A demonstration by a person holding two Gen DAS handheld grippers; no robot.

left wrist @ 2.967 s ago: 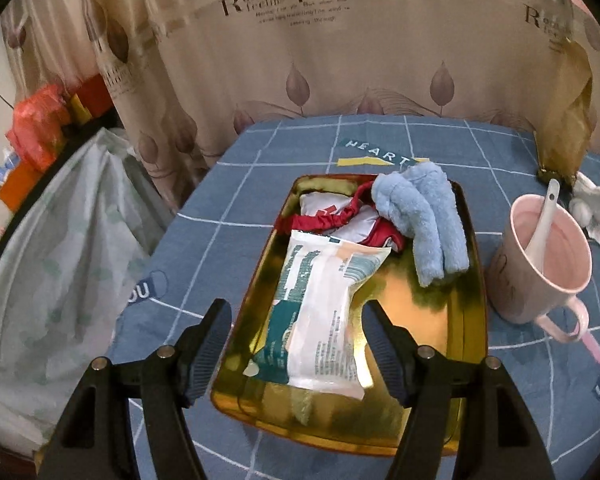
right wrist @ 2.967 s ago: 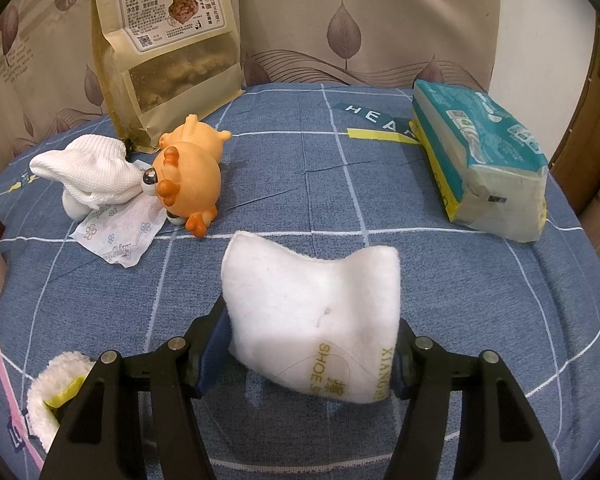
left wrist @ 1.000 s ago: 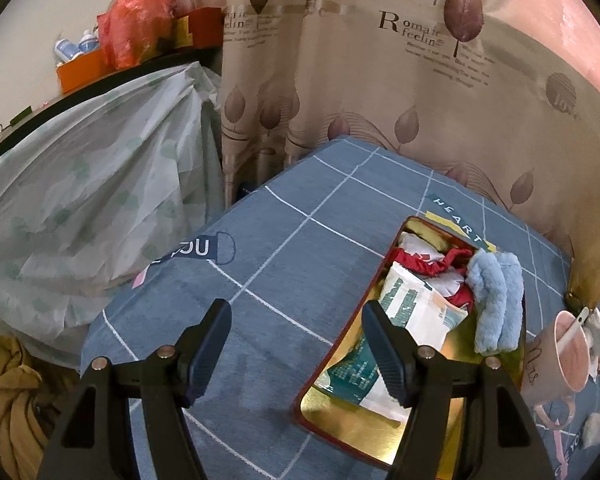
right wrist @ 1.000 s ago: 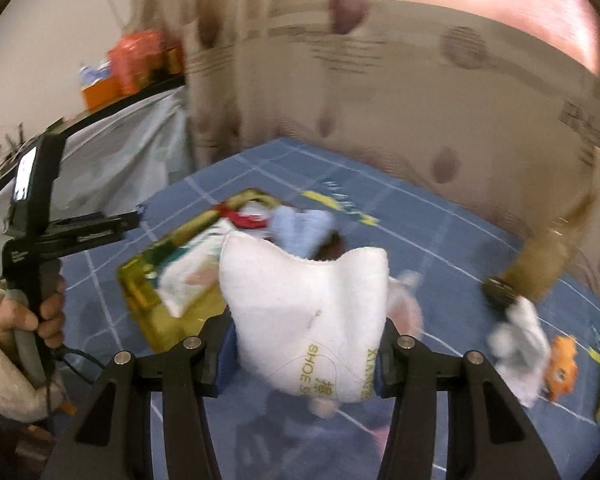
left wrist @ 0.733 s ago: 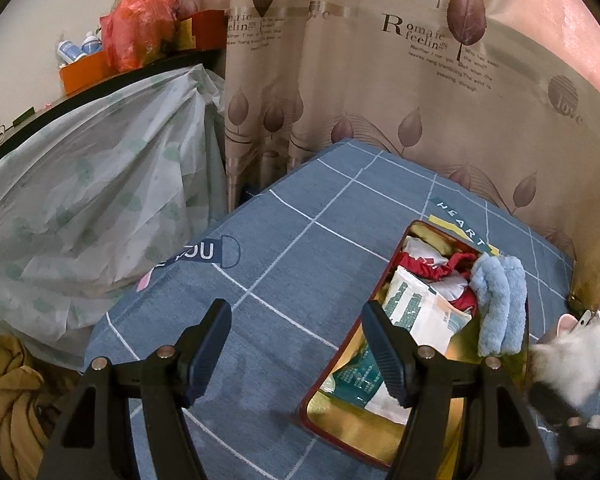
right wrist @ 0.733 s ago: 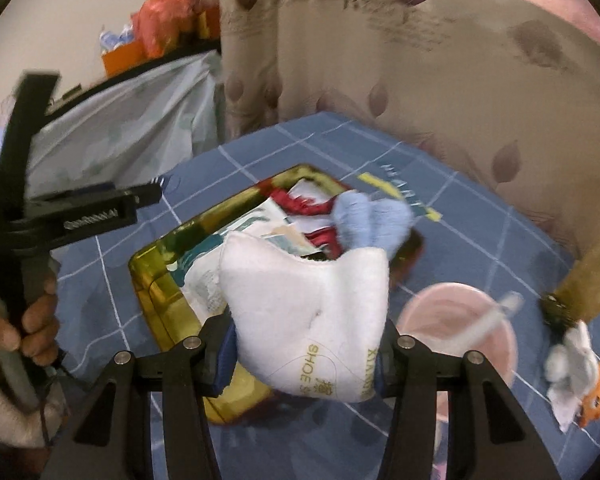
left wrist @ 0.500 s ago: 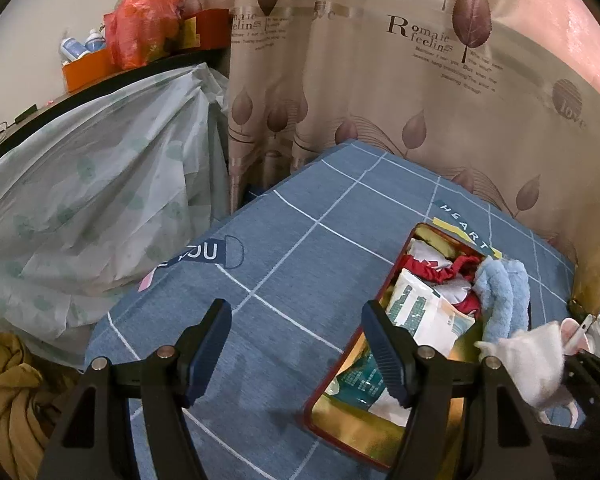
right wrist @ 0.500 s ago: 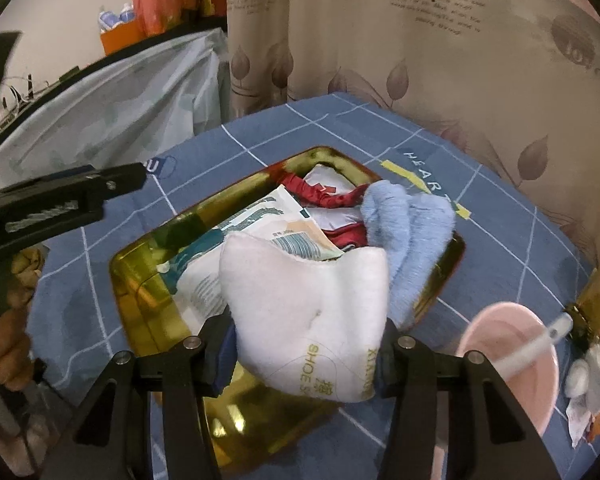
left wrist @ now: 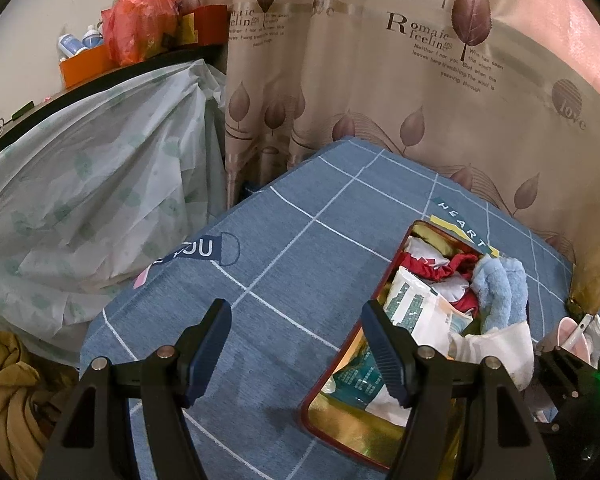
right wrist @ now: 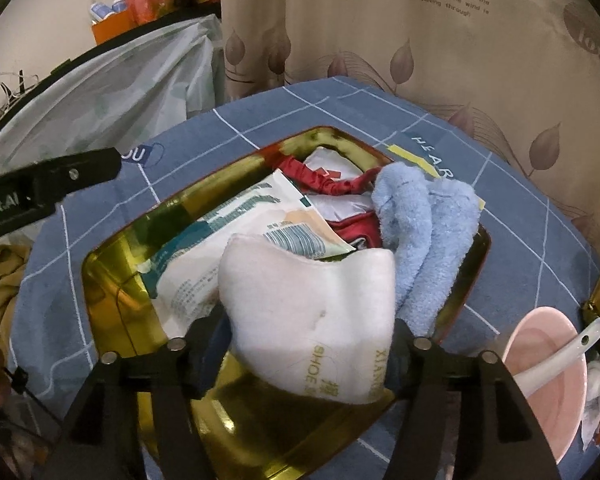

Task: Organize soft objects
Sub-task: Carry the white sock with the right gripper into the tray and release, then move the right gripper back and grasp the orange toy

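A white shoe-wipe sponge (right wrist: 308, 320) sits between the fingers of my right gripper (right wrist: 304, 344), low over the gold tray (right wrist: 112, 264). The jaws are opening, and the left pad stands just clear of the sponge. In the tray lie a wet-wipes pack (right wrist: 228, 248), a red and white cloth (right wrist: 332, 184) and a light blue towel (right wrist: 424, 232). My left gripper (left wrist: 296, 344) is open with nothing in it, above the blue tablecloth left of the tray (left wrist: 340, 420). From that side the sponge (left wrist: 496, 344) shows over the tray's right part.
A pink cup (right wrist: 548, 368) with a white spoon stands right of the tray. Behind the table hangs a beige curtain (left wrist: 380, 80). Plastic-covered furniture (left wrist: 80, 200) stands past the table's left edge. A gold snack bag (left wrist: 596, 280) is at the far right.
My right gripper came down over the tray with the sponge, and its fingers have spread wider around it. The left gripper has stayed where it was.
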